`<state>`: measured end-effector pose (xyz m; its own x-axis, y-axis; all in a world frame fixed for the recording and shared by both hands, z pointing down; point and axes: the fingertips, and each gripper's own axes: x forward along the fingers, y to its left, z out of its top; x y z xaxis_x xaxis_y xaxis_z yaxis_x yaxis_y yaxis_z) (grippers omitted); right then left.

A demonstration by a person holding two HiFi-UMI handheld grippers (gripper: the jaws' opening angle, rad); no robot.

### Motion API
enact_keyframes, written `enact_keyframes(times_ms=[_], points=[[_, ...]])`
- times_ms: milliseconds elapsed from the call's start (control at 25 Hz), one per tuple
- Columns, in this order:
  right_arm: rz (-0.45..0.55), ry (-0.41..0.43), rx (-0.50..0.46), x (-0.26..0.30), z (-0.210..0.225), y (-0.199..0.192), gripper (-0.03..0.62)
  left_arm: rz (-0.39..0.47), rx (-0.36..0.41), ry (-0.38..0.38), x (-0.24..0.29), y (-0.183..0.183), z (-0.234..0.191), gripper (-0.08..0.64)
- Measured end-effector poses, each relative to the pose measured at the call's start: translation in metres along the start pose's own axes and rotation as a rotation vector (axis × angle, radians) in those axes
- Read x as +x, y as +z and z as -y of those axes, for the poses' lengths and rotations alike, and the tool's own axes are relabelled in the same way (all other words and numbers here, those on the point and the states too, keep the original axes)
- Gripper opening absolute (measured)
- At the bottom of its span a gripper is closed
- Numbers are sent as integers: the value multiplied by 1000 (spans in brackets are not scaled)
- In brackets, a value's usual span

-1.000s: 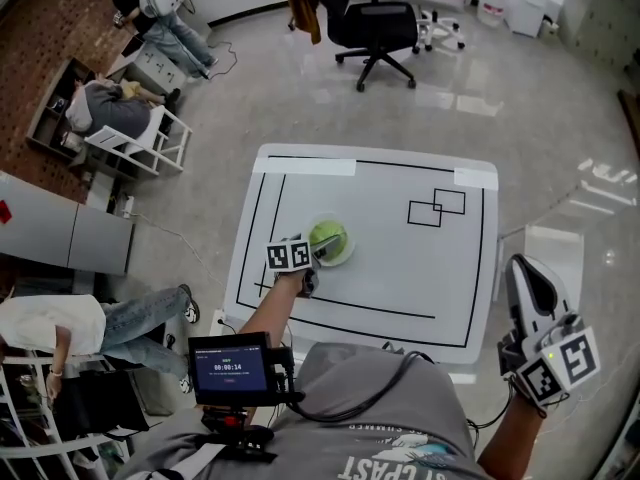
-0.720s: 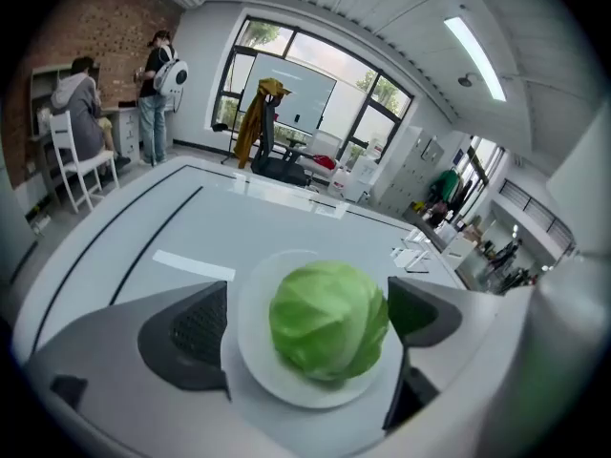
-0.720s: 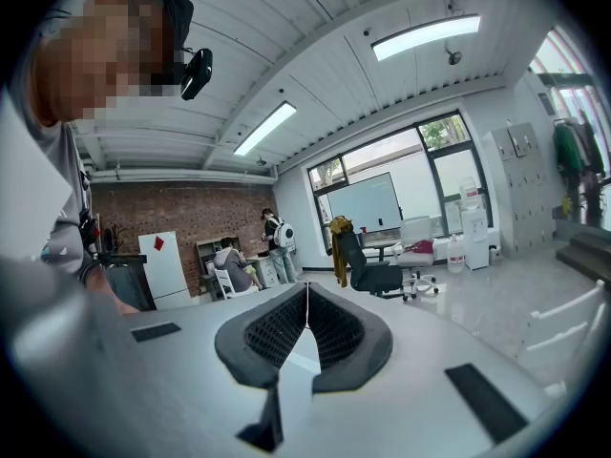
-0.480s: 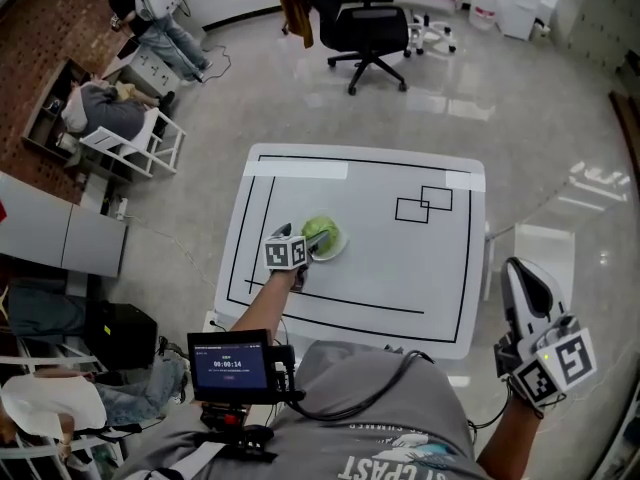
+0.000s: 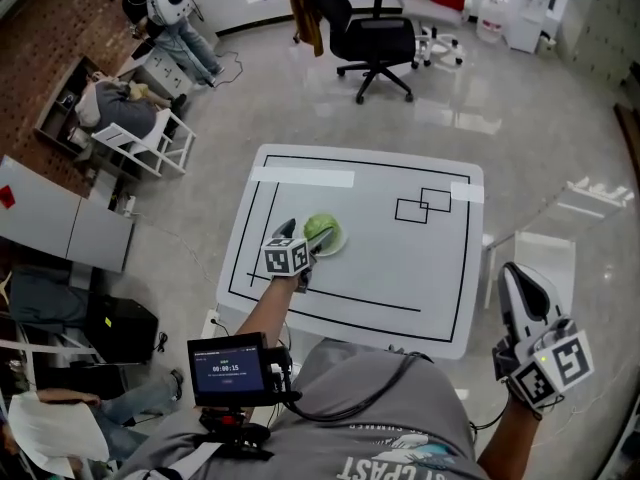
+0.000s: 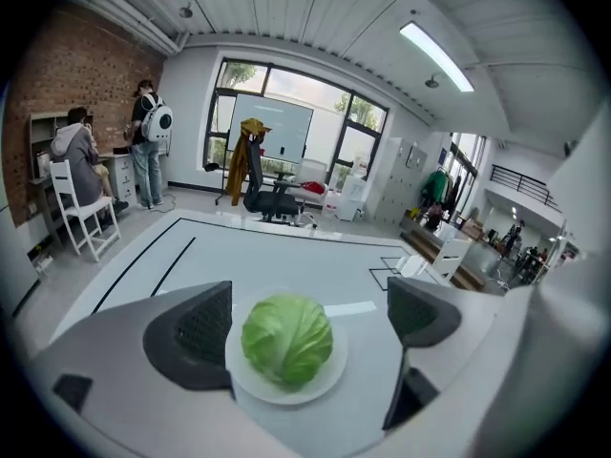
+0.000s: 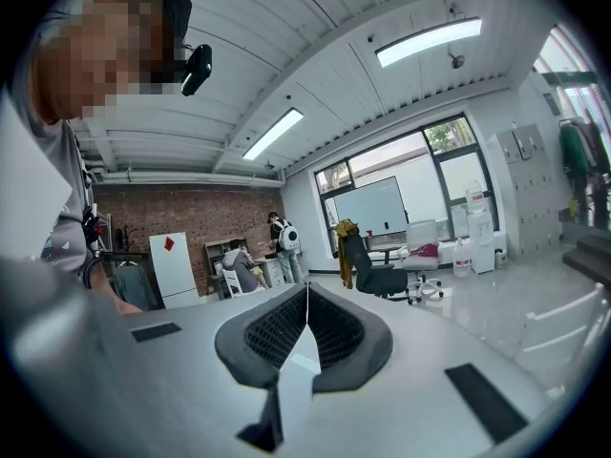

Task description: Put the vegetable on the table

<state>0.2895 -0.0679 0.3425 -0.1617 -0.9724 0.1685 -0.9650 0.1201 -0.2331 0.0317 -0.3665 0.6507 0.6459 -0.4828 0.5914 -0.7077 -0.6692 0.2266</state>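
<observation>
A green cabbage (image 6: 287, 338) (image 5: 320, 230) rests on a small white plate (image 6: 332, 368) (image 5: 331, 246) at the left-middle of the white table (image 5: 400, 268). My left gripper (image 6: 305, 327) (image 5: 302, 240) is open, its two jaws spread on either side of the cabbage and plate without touching them. My right gripper (image 7: 305, 327) (image 5: 522, 298) is shut with nothing in it, held off the table's right edge, low and away from the cabbage.
Black lines (image 5: 360, 303) frame the tabletop, with two overlapping squares (image 5: 422, 206) at the far right and white tape strips (image 5: 302, 177). A black office chair (image 5: 372, 38) stands beyond the table. People sit and stand at the far left (image 5: 130, 108). A white chair (image 5: 545, 258) stands at the right.
My left gripper has stayed around the cabbage, shifting slightly as the head view moved. The right gripper has hardly moved.
</observation>
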Motion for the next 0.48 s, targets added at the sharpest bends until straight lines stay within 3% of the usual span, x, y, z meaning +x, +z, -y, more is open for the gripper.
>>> enact_keyframes(times_ms=[280, 480], points=[[5, 73, 10, -7, -16, -6, 6, 175, 12, -75, -70, 39, 42, 504], [-11, 145, 26, 3, -33, -23, 6, 278, 120, -135, -127, 67, 80, 391]])
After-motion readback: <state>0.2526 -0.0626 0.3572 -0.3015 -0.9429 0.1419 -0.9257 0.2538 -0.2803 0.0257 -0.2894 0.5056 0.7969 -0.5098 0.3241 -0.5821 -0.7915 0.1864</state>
